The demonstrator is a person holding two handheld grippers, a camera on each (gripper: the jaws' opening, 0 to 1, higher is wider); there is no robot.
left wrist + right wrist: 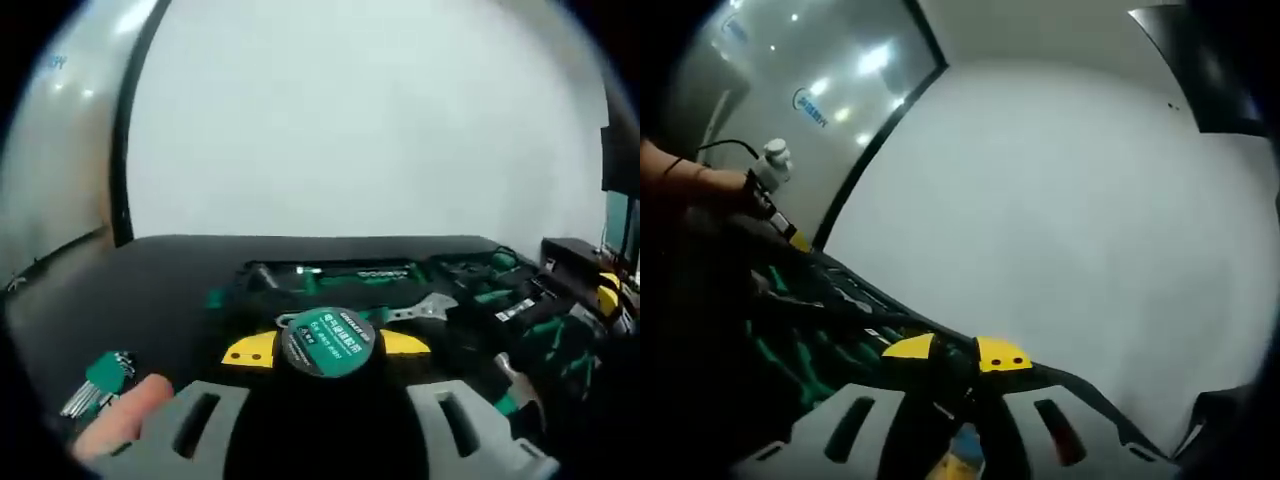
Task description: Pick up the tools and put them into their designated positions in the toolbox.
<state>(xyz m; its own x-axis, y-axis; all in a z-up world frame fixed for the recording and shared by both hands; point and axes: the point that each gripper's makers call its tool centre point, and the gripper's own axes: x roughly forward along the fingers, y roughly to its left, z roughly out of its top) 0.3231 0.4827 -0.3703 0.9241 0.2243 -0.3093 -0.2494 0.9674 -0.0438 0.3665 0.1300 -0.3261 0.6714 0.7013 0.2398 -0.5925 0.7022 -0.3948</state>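
Lying open across a black surface (150,290) in the left gripper view, the toolbox (420,285) holding green-handled tools in its slots, an adjustable wrench (425,308) resting among them near the front edge. Showing again in the right gripper view, the same toolbox (830,310) stretching away at a steep tilt.

Clamping a round green-and-black tape measure (328,342) between yellow-tipped jaws just in front of the toolbox's near edge: the left hand-held gripper (325,350), closed on it.

Pinching something dark and narrow between its yellow tips: the right hand-held gripper (955,357), jaws drawn close together; impossible to tell what the item is.

Sitting near the surface's left edge, a set of hex keys (100,380) in a green holder, with a fingertip (125,420) just beside it.

Reaching in at the far left of the right gripper view, a person's arm (690,180).
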